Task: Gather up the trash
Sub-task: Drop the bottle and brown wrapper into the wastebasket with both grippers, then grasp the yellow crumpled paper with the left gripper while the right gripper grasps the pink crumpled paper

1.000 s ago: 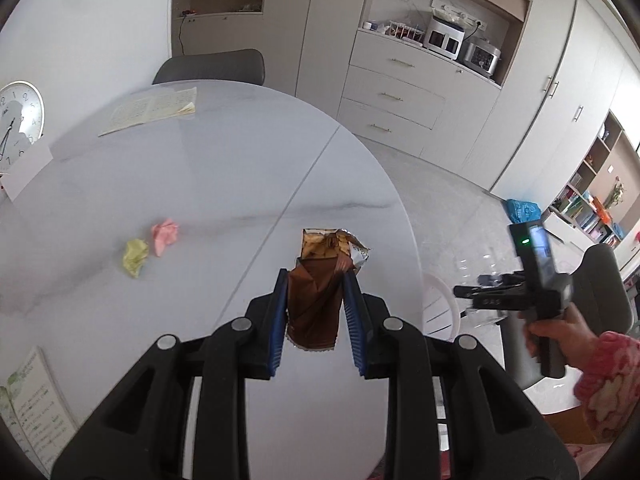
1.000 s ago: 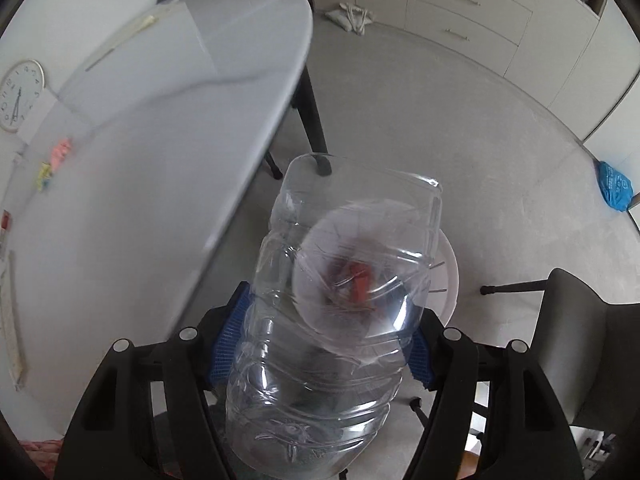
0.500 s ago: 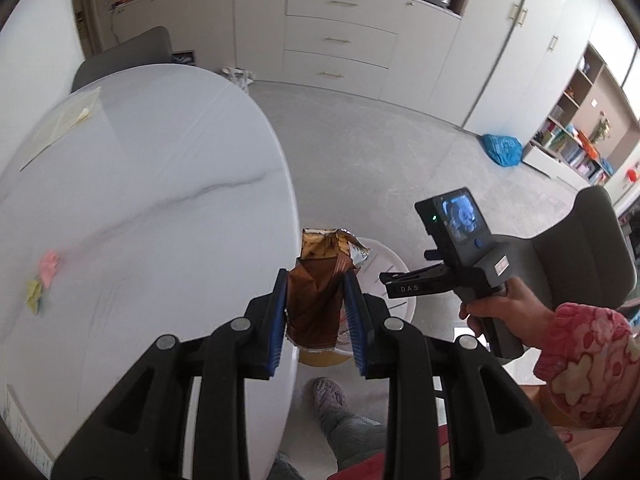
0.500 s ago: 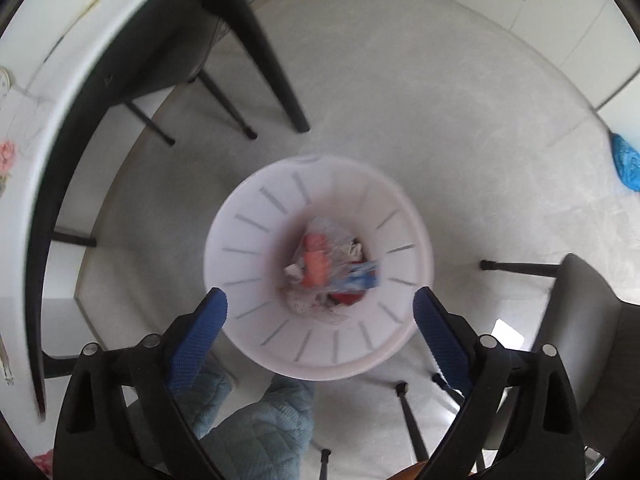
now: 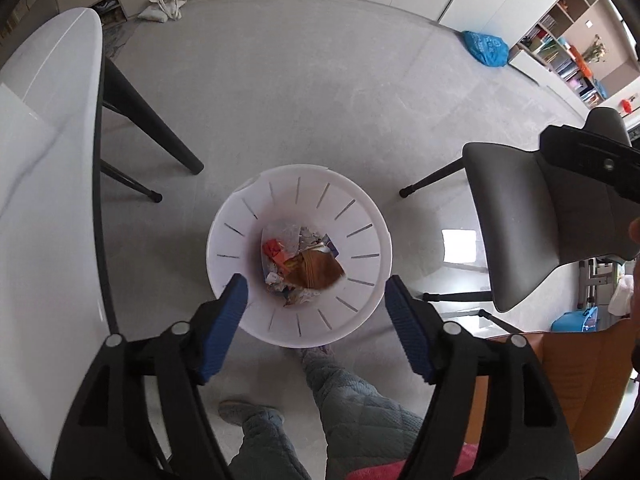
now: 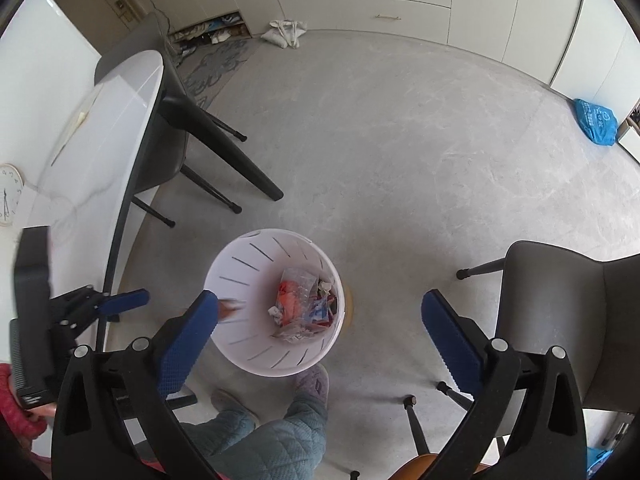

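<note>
A white slotted bin (image 5: 360, 216) stands on the floor beside the table; it also shows in the right wrist view (image 6: 240, 264). A brown snack wrapper (image 5: 318, 270) lies in it on top of a clear bottle and other trash (image 6: 300, 304). My left gripper (image 5: 316, 300) is open and empty, right above the bin. My right gripper (image 6: 320, 312) is open and empty, also above the bin. The left gripper (image 6: 120, 302) shows at the left of the right wrist view.
A white marble table (image 5: 44, 160) with black legs (image 5: 152, 128) stands left of the bin. A grey chair (image 5: 532, 216) stands to the right. My legs and slippers (image 6: 312, 384) are just below the bin. A blue bag (image 6: 596, 120) lies far off on the floor.
My left gripper swung from the table to over the bin, opened and dropped the brown wrapper in. My right gripper let the clear bottle fall into the bin and stays open.
</note>
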`<act>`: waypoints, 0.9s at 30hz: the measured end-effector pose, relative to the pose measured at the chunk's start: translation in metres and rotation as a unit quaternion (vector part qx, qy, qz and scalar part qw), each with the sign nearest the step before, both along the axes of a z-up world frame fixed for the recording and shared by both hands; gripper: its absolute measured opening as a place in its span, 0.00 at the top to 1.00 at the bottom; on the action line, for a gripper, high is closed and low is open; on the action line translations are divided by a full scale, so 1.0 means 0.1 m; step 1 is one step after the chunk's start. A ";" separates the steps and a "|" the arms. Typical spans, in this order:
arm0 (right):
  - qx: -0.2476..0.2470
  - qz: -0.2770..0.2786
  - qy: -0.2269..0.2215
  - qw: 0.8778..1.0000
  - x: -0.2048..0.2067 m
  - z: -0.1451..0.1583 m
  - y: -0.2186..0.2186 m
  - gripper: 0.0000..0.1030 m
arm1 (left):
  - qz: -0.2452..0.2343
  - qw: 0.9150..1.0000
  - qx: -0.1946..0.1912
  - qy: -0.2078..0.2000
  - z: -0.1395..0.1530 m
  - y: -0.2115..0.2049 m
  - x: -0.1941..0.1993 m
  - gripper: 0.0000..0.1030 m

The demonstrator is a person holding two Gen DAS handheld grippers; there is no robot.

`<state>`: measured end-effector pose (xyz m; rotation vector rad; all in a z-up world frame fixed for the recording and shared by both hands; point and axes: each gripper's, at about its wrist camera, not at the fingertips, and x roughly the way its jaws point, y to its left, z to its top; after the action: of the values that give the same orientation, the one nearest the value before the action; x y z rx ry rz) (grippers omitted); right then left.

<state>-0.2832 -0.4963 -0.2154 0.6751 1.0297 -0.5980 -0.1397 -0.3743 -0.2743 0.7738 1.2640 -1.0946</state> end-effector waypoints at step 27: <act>-0.055 0.132 -0.077 0.987 1.22 0.90 1.02 0.02 | 0.210 0.963 -0.128 -0.110 1.62 1.69 1.01 0.07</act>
<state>-0.1611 -0.3941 -0.1251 0.4709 0.9154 -0.3616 -0.0388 -0.2049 -0.1123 0.3929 1.0117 -0.7794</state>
